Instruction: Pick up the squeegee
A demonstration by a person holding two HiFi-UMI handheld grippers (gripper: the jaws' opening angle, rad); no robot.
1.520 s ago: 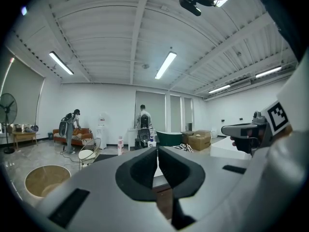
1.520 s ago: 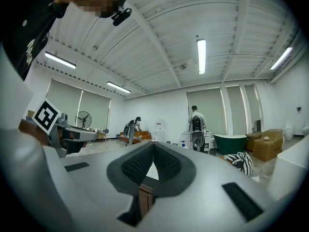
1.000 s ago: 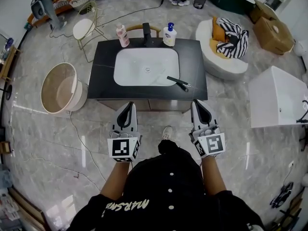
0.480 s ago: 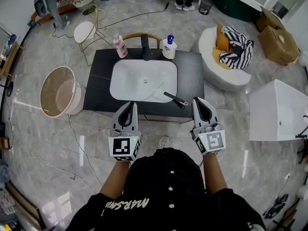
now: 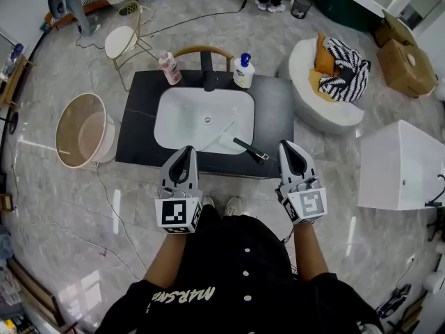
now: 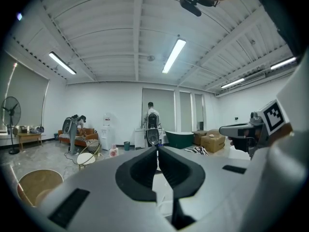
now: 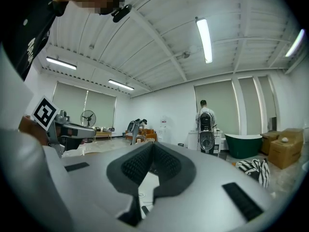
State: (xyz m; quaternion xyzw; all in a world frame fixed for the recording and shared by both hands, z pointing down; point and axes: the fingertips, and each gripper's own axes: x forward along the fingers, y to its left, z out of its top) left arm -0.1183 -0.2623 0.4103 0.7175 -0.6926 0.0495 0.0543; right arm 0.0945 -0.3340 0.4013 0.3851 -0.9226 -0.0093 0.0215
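Counter (image 5: pixel 275 117): left claw (image 5: pixel 185 149), right claw (image 5: pixel 287 145) level

Head view: squeegee (image 5: pixel 249 149) dark handle clear; blade end pale against white basin (image 5: pixel 181 117), outline unclear. Labels on pink bottle (image 5: pixel 167 67), pump bottle (image 5: pixel 243 71) too small to read. Front edge of counter (image 5: pixel 135 138) partly hidden behind left gripper (image 5: pixel 186 149). Both gripper views: gripper bodies block squeegee.
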